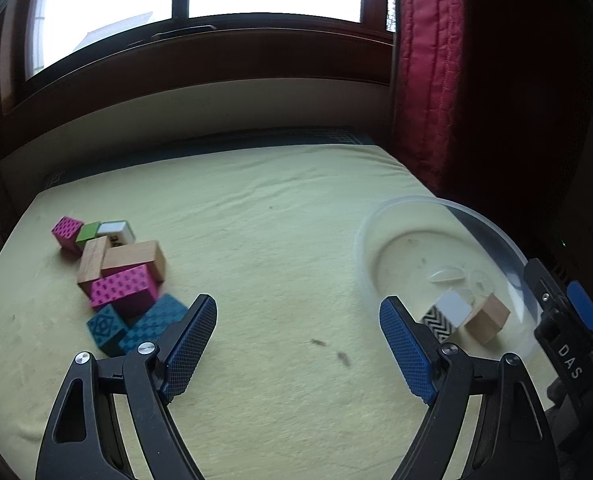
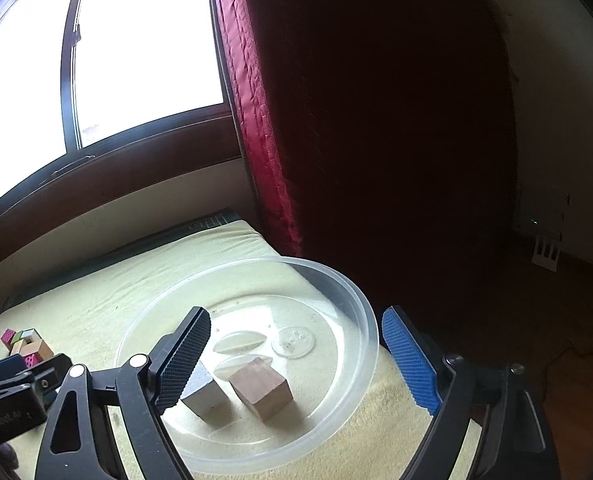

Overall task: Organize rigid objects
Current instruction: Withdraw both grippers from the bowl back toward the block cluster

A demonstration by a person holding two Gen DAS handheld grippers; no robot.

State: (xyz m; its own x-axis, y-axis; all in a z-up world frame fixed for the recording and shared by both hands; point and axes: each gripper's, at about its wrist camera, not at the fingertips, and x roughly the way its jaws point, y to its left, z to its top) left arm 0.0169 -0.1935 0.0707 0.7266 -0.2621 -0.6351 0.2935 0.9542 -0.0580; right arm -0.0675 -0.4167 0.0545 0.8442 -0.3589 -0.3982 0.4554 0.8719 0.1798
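A clear plastic bowl [image 2: 336, 280] [image 1: 484, 220] sits on the yellow-covered bed near its right edge. Inside lie a plain wooden cube [image 2: 262, 390] [image 1: 486, 320] and a white block with a zigzag side [image 2: 206, 396] [image 1: 448, 314]. My right gripper [image 2: 296, 356] hovers over the bowl, open, nothing between its fingers. A pile of blocks [image 1: 120, 276] lies at the left: pink dotted, wooden, teal patterned, green and white ones. My left gripper [image 1: 298, 346] is open above bare sheet between the pile and the bowl, its left fingertip close to the teal block [image 1: 152, 322].
A red curtain [image 1: 428, 80] hangs at the bed's far right corner. A window with a dark wooden sill [image 1: 200, 60] runs behind the bed. The bed edge drops off to a dark floor [image 2: 536, 320] right of the bowl. The right gripper's body [image 1: 572, 332] stands beside the bowl.
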